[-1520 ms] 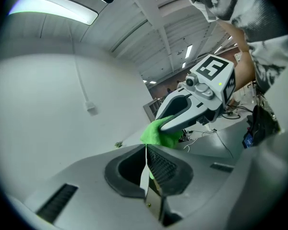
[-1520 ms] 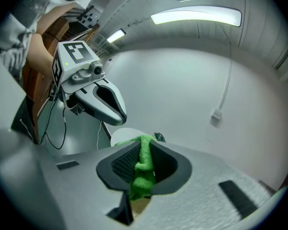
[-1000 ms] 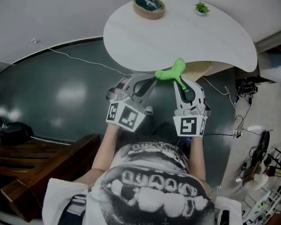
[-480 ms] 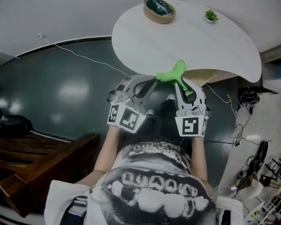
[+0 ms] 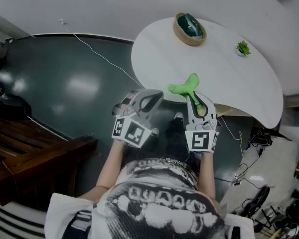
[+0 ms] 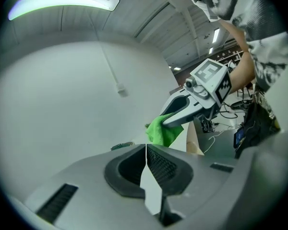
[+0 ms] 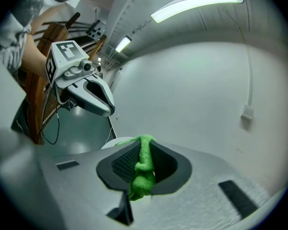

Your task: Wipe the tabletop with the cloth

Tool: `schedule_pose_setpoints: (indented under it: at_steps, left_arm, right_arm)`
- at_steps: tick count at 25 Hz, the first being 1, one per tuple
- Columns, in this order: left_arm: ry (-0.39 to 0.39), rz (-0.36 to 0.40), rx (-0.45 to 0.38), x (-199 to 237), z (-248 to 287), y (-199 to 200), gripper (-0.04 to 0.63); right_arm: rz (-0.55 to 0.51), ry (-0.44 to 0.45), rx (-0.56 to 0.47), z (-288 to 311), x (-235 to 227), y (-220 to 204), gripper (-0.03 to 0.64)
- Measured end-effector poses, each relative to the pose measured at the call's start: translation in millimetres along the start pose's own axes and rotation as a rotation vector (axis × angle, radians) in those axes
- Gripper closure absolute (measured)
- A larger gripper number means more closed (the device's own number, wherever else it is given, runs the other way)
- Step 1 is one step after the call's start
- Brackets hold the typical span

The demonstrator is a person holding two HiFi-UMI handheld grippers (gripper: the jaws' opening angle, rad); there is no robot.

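Note:
A bright green cloth (image 5: 187,86) hangs bunched from my right gripper (image 5: 192,95), which is shut on it just over the near edge of the white rounded tabletop (image 5: 229,83). In the right gripper view the cloth (image 7: 143,169) is pinched between the jaws of that gripper (image 7: 143,152). My left gripper (image 5: 157,95) is held beside it to the left, above the dark floor, short of the table. Its jaws in the left gripper view (image 6: 146,150) are pressed together with nothing between them. The cloth (image 6: 163,131) and the right gripper (image 6: 192,104) show there too.
A round bowl (image 5: 189,28) with a dark green thing in it sits at the table's far edge, and a small green plant (image 5: 243,48) at the far right. Dark wooden furniture (image 5: 35,158) stands at the left. A white cable (image 5: 99,54) runs across the dark floor.
The table has shifted right and closer in the head view, so the cloth now hangs over its near edge. Both grippers keep the same pose side by side.

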State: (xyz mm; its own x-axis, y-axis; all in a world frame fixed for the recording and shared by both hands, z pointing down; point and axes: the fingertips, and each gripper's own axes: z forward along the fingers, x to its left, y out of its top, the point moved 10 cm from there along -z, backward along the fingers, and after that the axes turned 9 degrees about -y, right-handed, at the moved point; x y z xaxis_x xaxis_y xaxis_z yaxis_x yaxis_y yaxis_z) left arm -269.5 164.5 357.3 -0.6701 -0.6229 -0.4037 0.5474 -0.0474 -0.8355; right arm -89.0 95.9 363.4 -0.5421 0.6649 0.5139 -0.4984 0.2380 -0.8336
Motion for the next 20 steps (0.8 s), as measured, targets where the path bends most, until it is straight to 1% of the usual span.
schedule_pose_setpoints:
  at_steps: [3,8,11,14,20]
  left_arm:
    - [0.044,-0.013,0.029,8.5,18.5,4.1,0.589]
    - [0.1,-0.039,0.067,26.8,54.0,12.7,0.588]
    - [0.137,-0.053,0.098,34.3,71.2,13.8,0.588]
    - [0.178,-0.069,0.142,38.9,76.0,13.4,0.589]
    - [0.231,-0.086,0.217,44.1,79.2,11.2,0.588]
  right_arm:
    - [-0.014,0.064,0.01,24.3,-19.3,-13.0,0.566]
    - [-0.014,0.145,-0.054,76.7,-54.1,-31.9,0.566]
    - [-0.028,0.184,-0.068,110.3,-67.4,-48.8,0.566]
    - [-0.039,0.239,-0.089,145.4,-69.4,-57.1,0.566]
    - [-0.081,0.327,-0.116,205.1,-63.1,-60.7,0.566]
